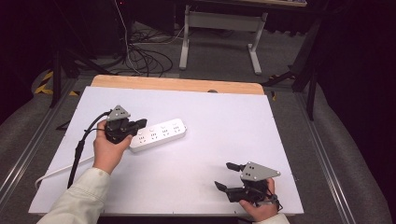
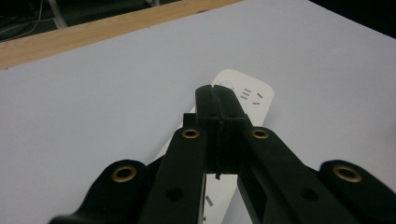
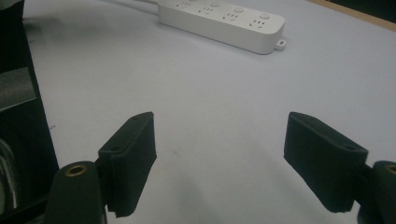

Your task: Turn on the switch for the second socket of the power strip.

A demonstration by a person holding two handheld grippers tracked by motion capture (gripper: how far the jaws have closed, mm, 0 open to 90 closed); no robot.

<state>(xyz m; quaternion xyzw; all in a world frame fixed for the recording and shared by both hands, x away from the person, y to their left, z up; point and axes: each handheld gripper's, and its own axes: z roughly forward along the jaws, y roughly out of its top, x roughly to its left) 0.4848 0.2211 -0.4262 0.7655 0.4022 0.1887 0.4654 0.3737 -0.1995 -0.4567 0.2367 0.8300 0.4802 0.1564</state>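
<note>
A white power strip (image 1: 161,133) lies on the white table top (image 1: 224,121), left of the middle, with its white cord (image 1: 53,173) trailing off to the front left. My left gripper (image 1: 140,124) hovers over the strip's left end. In the left gripper view its jaws are pressed together with nothing between them (image 2: 217,93), and the strip (image 2: 250,95) runs beneath them. My right gripper (image 1: 224,175) rests near the front right edge, open and empty. In the right gripper view (image 3: 219,154) its pads (image 3: 133,151) stand wide apart, and the strip (image 3: 224,21) is far ahead.
A wooden strip (image 1: 177,84) borders the far edge of the table. Beyond it on the floor are cables (image 1: 144,58) and the legs of another table (image 1: 254,51). Metal rails (image 1: 327,154) run along both sides.
</note>
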